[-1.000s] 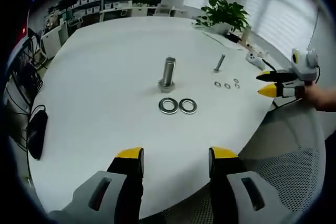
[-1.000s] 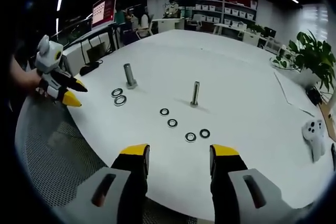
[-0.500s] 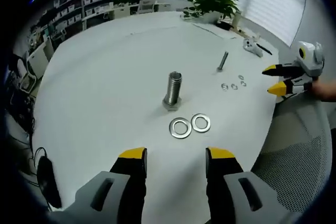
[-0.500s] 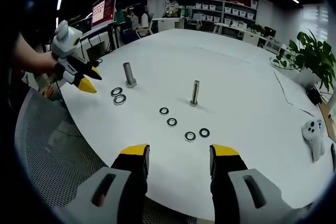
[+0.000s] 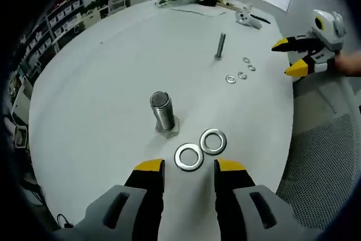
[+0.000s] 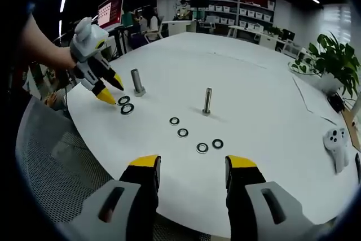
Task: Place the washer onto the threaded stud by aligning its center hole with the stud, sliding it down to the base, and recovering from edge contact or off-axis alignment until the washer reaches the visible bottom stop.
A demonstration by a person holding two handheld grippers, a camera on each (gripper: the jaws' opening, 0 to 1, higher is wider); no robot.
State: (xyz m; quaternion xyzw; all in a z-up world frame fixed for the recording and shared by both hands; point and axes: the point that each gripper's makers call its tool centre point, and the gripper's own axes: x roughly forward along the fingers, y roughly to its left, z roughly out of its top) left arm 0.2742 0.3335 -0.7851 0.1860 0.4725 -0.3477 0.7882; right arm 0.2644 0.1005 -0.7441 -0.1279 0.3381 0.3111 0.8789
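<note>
A large threaded stud (image 5: pixel 163 114) stands upright on its hex base on the white table (image 5: pixel 96 83). Two large washers lie flat beside it, one (image 5: pixel 188 157) just beyond my left gripper (image 5: pixel 189 167), the other (image 5: pixel 213 141) touching it. My left gripper is open and holds nothing. In the right gripper view the left gripper (image 6: pixel 111 90) hovers over the large washers (image 6: pixel 125 105), next to the large stud (image 6: pixel 136 82). My right gripper (image 6: pixel 192 165) is open and empty near the table's edge. It also appears in the left gripper view (image 5: pixel 287 57).
A thinner stud (image 6: pixel 207 101) stands mid-table with several small washers (image 6: pixel 183 133) around it. A white game controller (image 6: pixel 337 149) and a potted plant (image 6: pixel 333 63) sit toward the far side. A mesh chair seat (image 6: pixel 56 156) lies below the table's edge.
My left gripper has moved forward and down over the two large washers, and its jaws stand a little closer together. The right gripper has hardly moved.
</note>
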